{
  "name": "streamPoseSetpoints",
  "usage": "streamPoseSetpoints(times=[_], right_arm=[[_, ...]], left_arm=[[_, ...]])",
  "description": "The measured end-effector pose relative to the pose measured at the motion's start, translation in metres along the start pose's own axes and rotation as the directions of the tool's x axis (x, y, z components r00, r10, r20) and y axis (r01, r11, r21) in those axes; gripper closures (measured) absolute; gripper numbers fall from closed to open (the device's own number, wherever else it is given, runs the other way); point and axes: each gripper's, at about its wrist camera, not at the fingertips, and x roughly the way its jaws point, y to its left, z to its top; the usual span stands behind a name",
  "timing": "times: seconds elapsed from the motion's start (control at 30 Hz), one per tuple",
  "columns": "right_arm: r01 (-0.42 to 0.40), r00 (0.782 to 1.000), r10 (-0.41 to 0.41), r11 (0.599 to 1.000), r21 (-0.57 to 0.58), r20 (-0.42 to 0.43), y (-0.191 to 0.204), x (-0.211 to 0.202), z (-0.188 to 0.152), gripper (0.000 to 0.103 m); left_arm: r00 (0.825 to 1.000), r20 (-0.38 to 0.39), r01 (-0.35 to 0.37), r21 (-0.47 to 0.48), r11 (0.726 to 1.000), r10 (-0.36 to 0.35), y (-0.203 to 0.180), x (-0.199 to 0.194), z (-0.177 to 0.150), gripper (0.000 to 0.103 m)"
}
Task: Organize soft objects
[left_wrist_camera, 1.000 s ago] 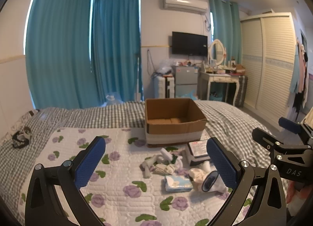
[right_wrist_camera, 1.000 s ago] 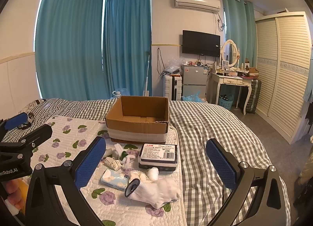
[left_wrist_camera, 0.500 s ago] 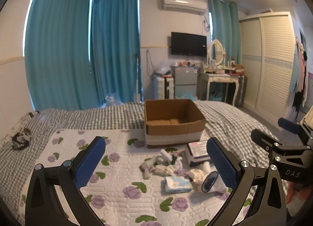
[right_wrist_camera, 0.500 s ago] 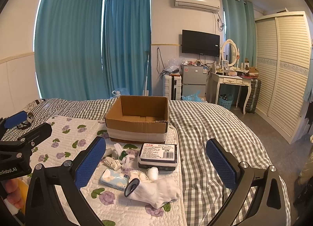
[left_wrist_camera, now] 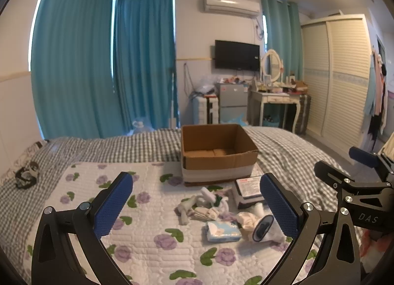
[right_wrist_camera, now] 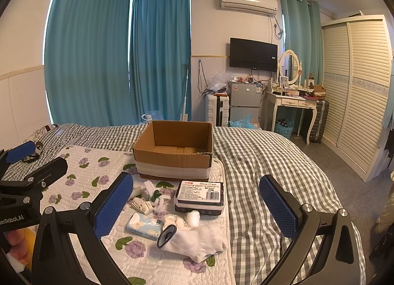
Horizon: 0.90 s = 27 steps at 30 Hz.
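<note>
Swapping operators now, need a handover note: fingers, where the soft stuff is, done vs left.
Left gripper: open, empty, hovering above the floral quilt.
Right gripper: open, empty, above the pile.
Cardboard box sits open on the bed; nothing visible inside it.
In front of it on the quilt: white sock, tissue pack, a small heap of rolled socks, a flat black-and-white package.
Done: nothing yet.
Left: likely every soft item into the box; the white sock is nearest.
</note>
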Motion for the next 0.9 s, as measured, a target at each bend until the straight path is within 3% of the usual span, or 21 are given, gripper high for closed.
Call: streamPoseSetpoints(times=[0.27,0.5,0.63,0.8,0.9], right_arm=[[0.000,1.000,0.000,1.000,-0.007,-0.015,0.000,0.001,-0.002,0.000],[0.041,0.989,-0.041,0.999,-0.001,-0.143,-0.013,0.031,-0.024,0.000],[0.054,0.963,-0.050,0.999,0.005,-0.263,-0.019,0.064,-0.049,0.001],[0.034,0.910,-0.047,0.999,-0.039,-0.412,-0.006,0.107,-0.086,0.005],[0.065,0.875,-0.080,0.997,-0.048,-0.478,-0.005,0.131,-0.106,0.007]], left_arm=[[1.000,-0.006,0.008,-0.002,1.000,-0.008,-0.002,0.003,-0.007,0.000],[0.994,-0.106,0.030,-0.009,1.000,-0.030,-0.007,0.031,-0.031,0.000],[0.982,-0.188,0.024,-0.002,1.000,-0.024,-0.008,0.055,-0.057,0.000],[0.965,-0.261,0.007,0.002,1.000,-0.007,-0.003,0.078,-0.081,0.000],[0.955,-0.297,-0.003,-0.001,1.000,0.003,0.003,0.090,-0.092,0.000]])
